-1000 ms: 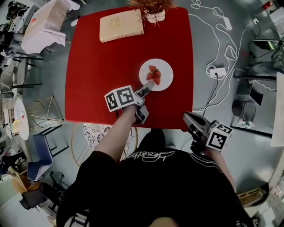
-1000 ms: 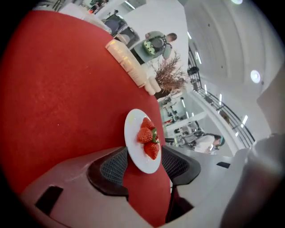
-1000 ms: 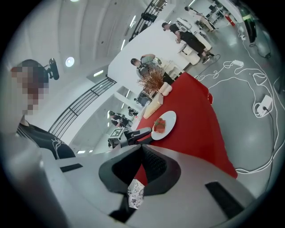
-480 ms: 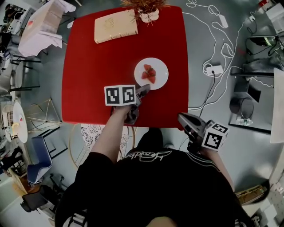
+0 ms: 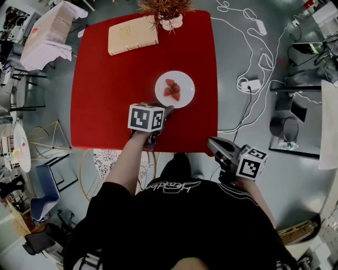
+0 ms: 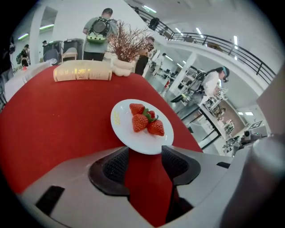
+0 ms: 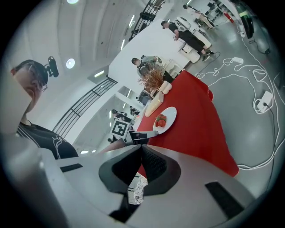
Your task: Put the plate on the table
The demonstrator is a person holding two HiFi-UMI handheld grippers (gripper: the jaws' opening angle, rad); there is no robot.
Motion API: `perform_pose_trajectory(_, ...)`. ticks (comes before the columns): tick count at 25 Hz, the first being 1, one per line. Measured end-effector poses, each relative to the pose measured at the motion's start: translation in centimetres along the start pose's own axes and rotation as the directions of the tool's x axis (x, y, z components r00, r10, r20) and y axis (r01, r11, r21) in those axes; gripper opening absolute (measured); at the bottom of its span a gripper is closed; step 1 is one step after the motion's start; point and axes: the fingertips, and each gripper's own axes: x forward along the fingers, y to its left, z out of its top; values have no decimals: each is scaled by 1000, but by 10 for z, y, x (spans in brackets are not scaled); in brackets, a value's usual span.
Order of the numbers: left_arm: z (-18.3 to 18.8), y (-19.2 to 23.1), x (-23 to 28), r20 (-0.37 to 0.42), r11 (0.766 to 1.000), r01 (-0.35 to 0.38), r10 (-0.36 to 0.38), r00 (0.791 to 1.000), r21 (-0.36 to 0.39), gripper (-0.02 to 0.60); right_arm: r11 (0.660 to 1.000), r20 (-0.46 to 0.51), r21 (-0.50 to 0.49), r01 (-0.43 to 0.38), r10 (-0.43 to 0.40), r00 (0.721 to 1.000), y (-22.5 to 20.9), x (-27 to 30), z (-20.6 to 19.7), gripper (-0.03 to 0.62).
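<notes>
A white plate (image 5: pixel 182 97) with three strawberries (image 5: pixel 171 89) lies flat on the red table (image 5: pixel 105 95), right of its middle. In the left gripper view the plate (image 6: pixel 129 133) fills the centre, its near rim right at the tips. My left gripper (image 5: pixel 168 111) sits at the plate's near edge, jaws open (image 6: pixel 144 156), with only red tabletop between the pads. My right gripper (image 5: pixel 212 143) hangs off the table's near right corner, over the floor. Its jaws are shut (image 7: pixel 141 153) with nothing in them.
A beige folded bundle (image 5: pixel 132 34) and a dried plant in a white pot (image 5: pixel 168 10) stand at the table's far edge. White cables (image 5: pixel 253 47) trail over the floor to the right. A wire chair (image 5: pixel 105 158) sits under the near edge. People stand beyond the table.
The plate stays flat on the table. My left gripper has rolled at the wrist and eased slightly back from the plate's rim. The right gripper has hardly moved.
</notes>
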Motion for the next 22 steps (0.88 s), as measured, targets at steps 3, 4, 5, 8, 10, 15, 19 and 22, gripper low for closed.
perform_pose_trajectory(3, -1, 2, -1, -12, 1000, -16, 16, 1000, 21, 233, 1000, 14, 12, -11, 11, 1000, 1, -6, 2, 8)
perform_pose_trajectory(4, -2, 3, -2, -14, 999, -30, 30, 999, 29, 233, 1000, 15, 6, -8, 8, 1000, 1, -8, 3, 8)
perform_pose_trajectory(5, -3, 5, -4, -12, 999, -44, 44, 999, 32, 228, 1000, 15, 0, -5, 5, 1000, 2, -10, 3, 8)
perform_pose_trajectory(8, -3, 10, -11, 13, 998, -64, 64, 998, -4, 169, 1000, 22, -3, -13, 13, 1000, 4, -14, 4, 7)
perform_pose_trajectory(10, -2, 11, -18, 34, 997, -63, 64, 997, -41, 125, 1000, 28, -14, -18, 18, 999, 6, -16, 7, 8)
perform_pose_trajectory(15, 0, -5, -40, 123, 993, -6, 21, 992, -118, 14, 997, 50, -83, -6, 10, 999, 13, -30, 14, 8)
perform_pose_trajectory(19, 1, -53, -63, 213, 986, 131, -106, 971, -105, 8, 987, 35, -160, 27, -21, 999, 18, -44, 8, 7)
perform_pose_trajectory(22, -3, -101, -84, 278, 971, 236, -214, 937, -48, 8, 981, 41, -191, 26, -19, 999, 26, -59, 2, 7)
